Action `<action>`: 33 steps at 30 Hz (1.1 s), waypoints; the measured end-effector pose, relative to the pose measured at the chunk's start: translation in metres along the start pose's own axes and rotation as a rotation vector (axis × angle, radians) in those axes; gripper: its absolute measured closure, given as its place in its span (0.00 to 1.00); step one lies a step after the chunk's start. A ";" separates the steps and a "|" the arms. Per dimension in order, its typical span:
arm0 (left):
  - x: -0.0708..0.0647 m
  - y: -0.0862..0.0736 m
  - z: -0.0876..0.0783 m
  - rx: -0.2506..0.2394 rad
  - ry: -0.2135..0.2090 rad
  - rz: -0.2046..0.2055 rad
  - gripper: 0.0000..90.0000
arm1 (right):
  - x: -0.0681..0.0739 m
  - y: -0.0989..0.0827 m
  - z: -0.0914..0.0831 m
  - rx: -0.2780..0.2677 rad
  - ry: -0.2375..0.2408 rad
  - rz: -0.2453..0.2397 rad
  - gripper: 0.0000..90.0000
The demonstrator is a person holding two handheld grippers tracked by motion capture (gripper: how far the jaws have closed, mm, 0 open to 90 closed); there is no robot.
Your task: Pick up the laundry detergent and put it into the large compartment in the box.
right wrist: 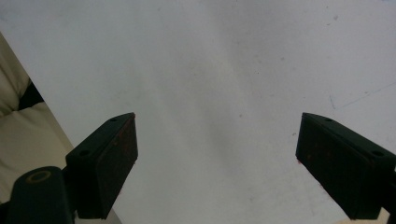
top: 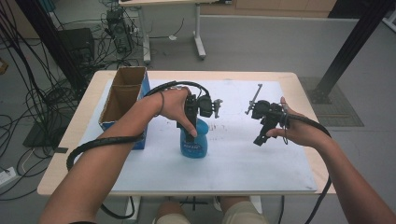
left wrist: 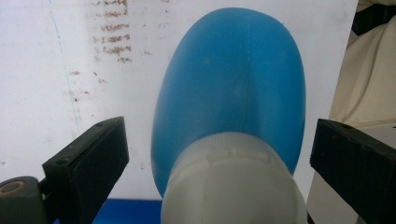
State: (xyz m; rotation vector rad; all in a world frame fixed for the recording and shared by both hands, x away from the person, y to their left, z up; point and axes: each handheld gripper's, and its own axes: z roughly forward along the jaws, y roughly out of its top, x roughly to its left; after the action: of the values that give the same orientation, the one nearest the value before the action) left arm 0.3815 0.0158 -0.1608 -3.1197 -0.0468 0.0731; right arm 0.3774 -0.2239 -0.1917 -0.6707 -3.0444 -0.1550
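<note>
A blue plastic bottle (top: 194, 144) with a white cap (left wrist: 229, 186) stands upright on the white board (top: 247, 163), near its middle. My left gripper (top: 192, 127) points down over the bottle's top. In the left gripper view the bottle (left wrist: 229, 93) sits between the wide-apart jaws of the left gripper (left wrist: 218, 135), and neither pad touches it. To the right, my right gripper (top: 260, 135) is held above bare board. In its own view the right gripper (right wrist: 218, 121) is open with nothing between its jaws.
An open cardboard box (top: 122, 95) with a blue side stands at the board's left edge, close to the left forearm. The wooden table (top: 60, 154) borders the board. Cables and equipment lie on the floor to the left and behind.
</note>
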 end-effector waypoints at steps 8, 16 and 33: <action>0.000 0.000 -0.001 -0.003 0.003 -0.002 0.05 | -0.001 -0.001 0.000 -0.003 0.001 0.001 0.14; 0.000 -0.001 -0.001 0.000 0.001 0.000 0.05 | 0.000 0.000 0.000 -0.003 0.000 0.001 0.14; 0.000 0.001 0.005 0.004 -0.001 0.016 0.14 | 0.000 0.000 0.001 -0.006 0.002 -0.001 0.14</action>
State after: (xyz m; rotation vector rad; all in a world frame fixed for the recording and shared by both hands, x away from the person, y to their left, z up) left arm 0.3813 0.0145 -0.1658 -3.1166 -0.0218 0.0757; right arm 0.3776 -0.2238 -0.1924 -0.6695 -3.0432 -0.1656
